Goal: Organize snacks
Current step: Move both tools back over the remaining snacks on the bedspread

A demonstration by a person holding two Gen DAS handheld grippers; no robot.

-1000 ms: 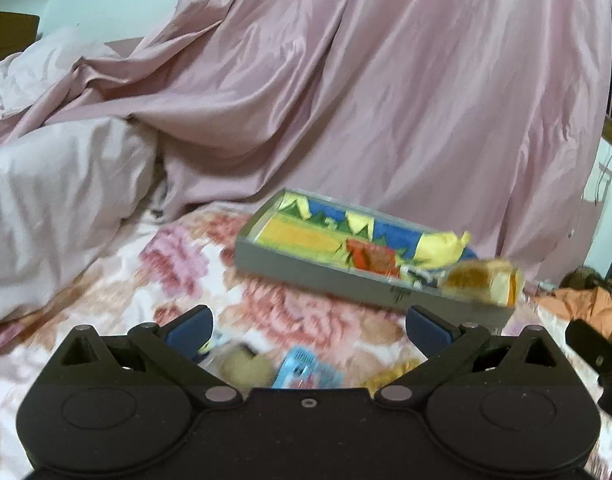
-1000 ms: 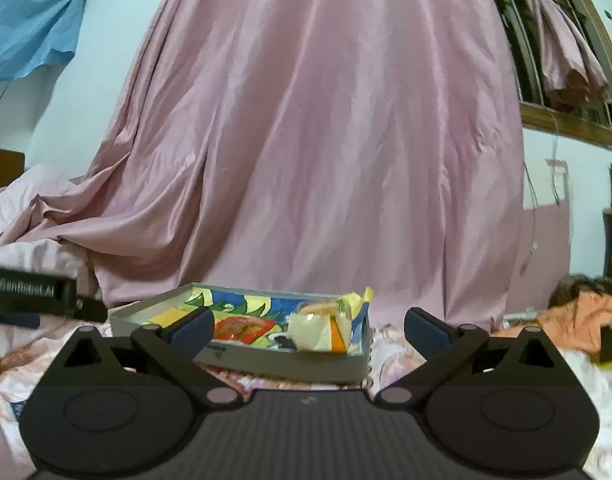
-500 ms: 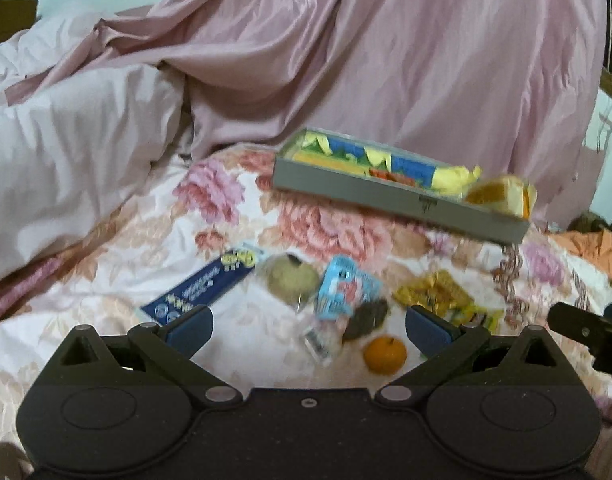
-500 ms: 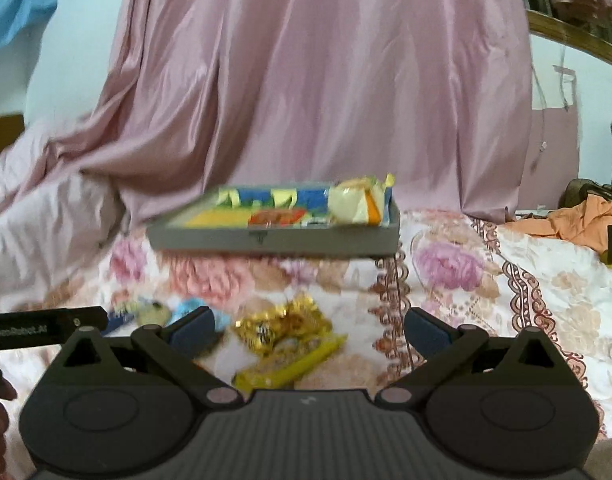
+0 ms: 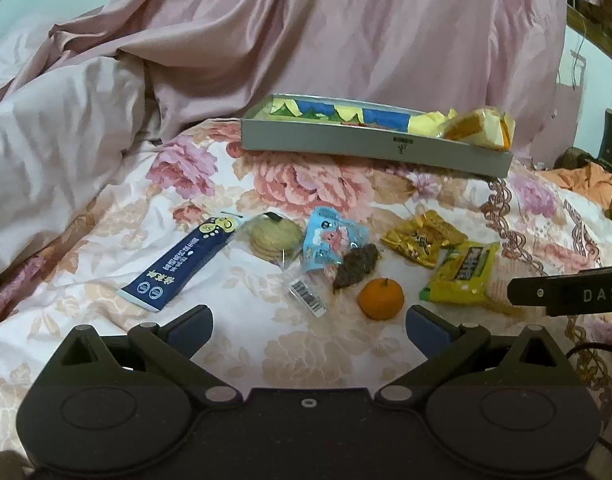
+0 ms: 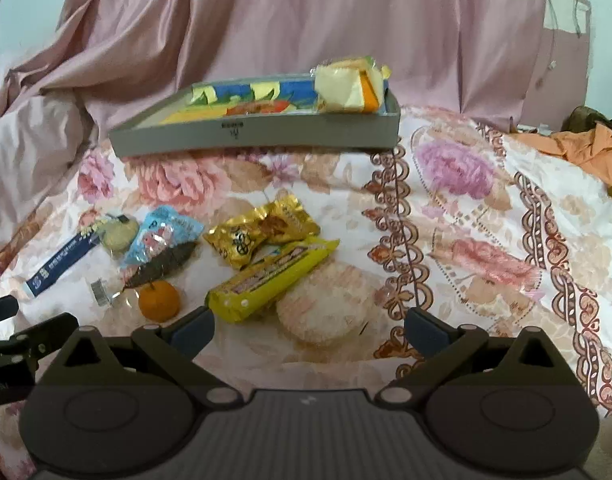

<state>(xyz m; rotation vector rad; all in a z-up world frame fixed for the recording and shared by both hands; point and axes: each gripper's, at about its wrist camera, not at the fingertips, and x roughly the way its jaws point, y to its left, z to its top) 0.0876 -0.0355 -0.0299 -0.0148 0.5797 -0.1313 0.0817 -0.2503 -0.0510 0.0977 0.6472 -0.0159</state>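
Both claws [image 5: 308, 322] [image 6: 308, 326] lower; one orange [image 5: 380, 299]

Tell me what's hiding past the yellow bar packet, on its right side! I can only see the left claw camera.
Observer: A round, pale cracker packet lies on the bedspread right against the yellow bar packet. The right wrist view shows it plainly.
Operator: Ooh! Is the right claw holding anything? I only see a black bar.
Observer: No. The right claw is open and empty, and the cracker packet sits just ahead, between its two fingers.
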